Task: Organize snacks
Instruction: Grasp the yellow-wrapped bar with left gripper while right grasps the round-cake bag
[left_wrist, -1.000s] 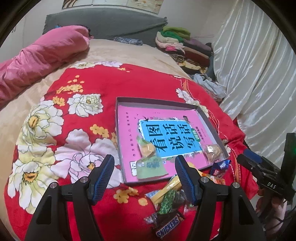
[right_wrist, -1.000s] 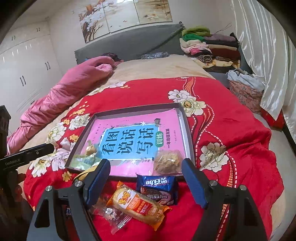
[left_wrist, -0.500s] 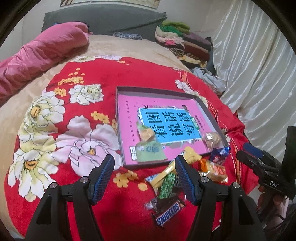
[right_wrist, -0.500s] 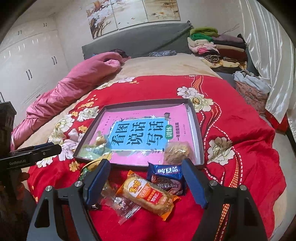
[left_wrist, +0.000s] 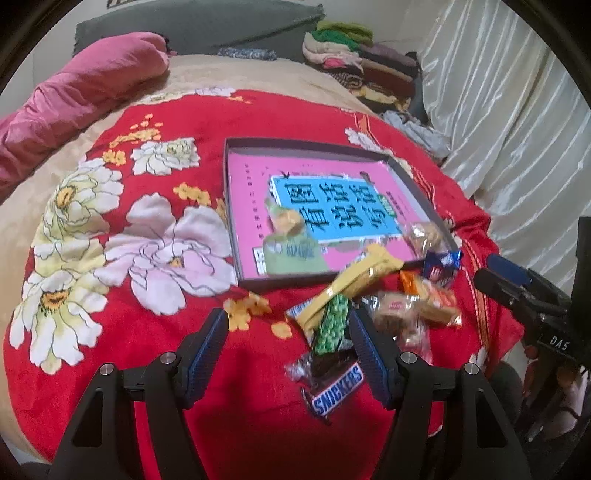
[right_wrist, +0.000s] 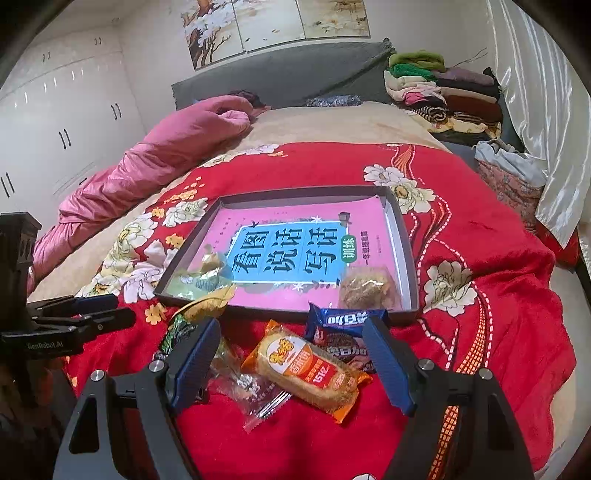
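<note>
A shallow grey tray (left_wrist: 231, 206) (right_wrist: 404, 240) with a pink and blue book cover inside lies on the red flowered blanket. In it lie a green packet (left_wrist: 291, 254) (right_wrist: 195, 284) and a clear-wrapped brown snack (left_wrist: 424, 236) (right_wrist: 367, 288). In front of the tray lies a loose pile: a Snickers bar (left_wrist: 336, 387), a green packet (left_wrist: 332, 325), a yellow bar (left_wrist: 351, 284), an orange bread pack (right_wrist: 306, 369) and a blue biscuit pack (right_wrist: 343, 328). My left gripper (left_wrist: 288, 332) stands open above the blanket beside the pile. My right gripper (right_wrist: 291, 347) stands open over the orange pack, holding nothing.
A pink quilt (right_wrist: 155, 162) lies along the left of the bed. Folded clothes (right_wrist: 443, 96) are stacked by the grey headboard. A pale curtain (left_wrist: 517, 129) hangs at the right. Each gripper appears at the edge of the other's view.
Both grippers have drawn back and tipped down toward the pile, so more of the snacks in front of the tray shows. Their jaws have kept the same width.
</note>
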